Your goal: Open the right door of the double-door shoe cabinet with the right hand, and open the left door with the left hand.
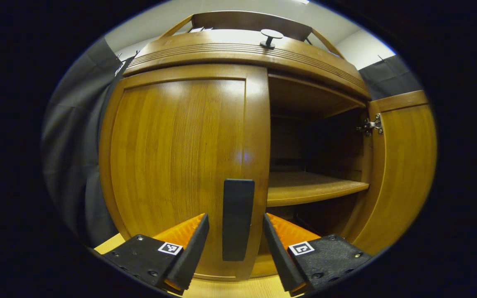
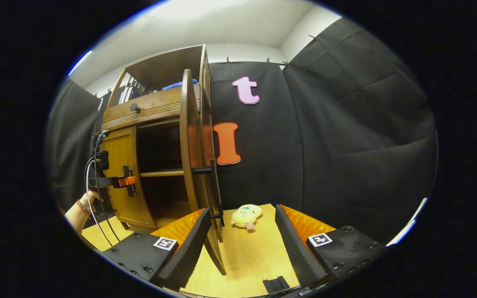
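The wooden shoe cabinet [image 1: 205, 49] fills the left gripper view. Its left door [image 1: 172, 157] is closed, and a black vertical handle [image 1: 238, 219] runs down its right edge. My left gripper [image 1: 236, 244] is open, one finger on each side of that handle with a gap on both sides. The right door [image 1: 404, 165] stands swung open, baring a shelf [image 1: 313, 188]. In the right gripper view the open right door [image 2: 189, 157] appears edge-on with its handle [image 2: 214, 186]. My right gripper [image 2: 242, 244] is open, its left finger close beside the door's lower edge, holding nothing.
In the right gripper view a hand [image 2: 82, 209] holds the left gripper [image 2: 118, 182] at the left door [image 2: 122, 165]. A yellow plush toy [image 2: 244, 216] lies on the wooden table [image 2: 246, 256] by the black wall. A round knob [image 1: 271, 37] stands on the cabinet top.
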Available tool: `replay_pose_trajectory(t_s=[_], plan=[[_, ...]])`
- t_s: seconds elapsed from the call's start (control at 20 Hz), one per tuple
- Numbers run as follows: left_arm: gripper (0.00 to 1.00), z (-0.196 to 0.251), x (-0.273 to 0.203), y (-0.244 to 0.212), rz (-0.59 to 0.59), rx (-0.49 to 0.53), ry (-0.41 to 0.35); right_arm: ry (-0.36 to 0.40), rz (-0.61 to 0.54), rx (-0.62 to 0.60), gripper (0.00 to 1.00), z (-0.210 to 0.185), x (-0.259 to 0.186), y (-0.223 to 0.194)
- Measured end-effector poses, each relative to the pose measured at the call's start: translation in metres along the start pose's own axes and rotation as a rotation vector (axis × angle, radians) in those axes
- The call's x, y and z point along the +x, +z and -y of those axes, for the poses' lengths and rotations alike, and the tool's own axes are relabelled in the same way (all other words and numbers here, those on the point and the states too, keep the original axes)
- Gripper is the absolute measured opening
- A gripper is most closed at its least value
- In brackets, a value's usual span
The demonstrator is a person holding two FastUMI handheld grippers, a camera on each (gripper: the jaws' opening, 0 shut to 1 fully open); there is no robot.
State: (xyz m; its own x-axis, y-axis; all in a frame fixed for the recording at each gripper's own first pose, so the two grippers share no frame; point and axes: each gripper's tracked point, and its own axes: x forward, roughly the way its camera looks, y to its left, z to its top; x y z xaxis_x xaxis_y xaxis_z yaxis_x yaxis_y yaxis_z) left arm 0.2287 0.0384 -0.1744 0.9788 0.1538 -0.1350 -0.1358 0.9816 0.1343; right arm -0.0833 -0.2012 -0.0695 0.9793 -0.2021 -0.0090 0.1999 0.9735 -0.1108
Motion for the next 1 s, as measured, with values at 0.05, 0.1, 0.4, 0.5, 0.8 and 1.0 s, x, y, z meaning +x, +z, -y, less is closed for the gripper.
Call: replay_pose_trajectory(t_s=[0.05,0.1,0.4,0.5,0.8,1.0], plan=[[0.78,0.000,0.004,-0.004,-0.009,-0.009,0.003,-0.006,-0.001,0.000,1.00,0.001,0.001,0.000],[0.77,0.001,0.007,-0.007,-0.014,-0.021,-0.004,-0.011,-0.002,-0.001,0.99,0.004,0.003,0.000],[0.39,0.004,0.007,-0.005,0.009,0.026,-0.040,-0.006,-0.001,-0.002,0.98,0.000,0.005,-0.001],[0.31,0.002,-0.001,-0.006,0.004,0.008,-0.057,0.009,-0.005,-0.006,0.98,-0.007,0.005,-0.003],[0.17,0.001,-0.034,-0.005,-0.003,0.008,-0.127,0.028,-0.007,-0.006,0.98,-0.023,-0.001,-0.005],[0.18,-0.006,-0.057,-0.003,-0.009,-0.002,-0.162,0.027,0.005,-0.010,0.98,-0.033,-0.005,0.000]])
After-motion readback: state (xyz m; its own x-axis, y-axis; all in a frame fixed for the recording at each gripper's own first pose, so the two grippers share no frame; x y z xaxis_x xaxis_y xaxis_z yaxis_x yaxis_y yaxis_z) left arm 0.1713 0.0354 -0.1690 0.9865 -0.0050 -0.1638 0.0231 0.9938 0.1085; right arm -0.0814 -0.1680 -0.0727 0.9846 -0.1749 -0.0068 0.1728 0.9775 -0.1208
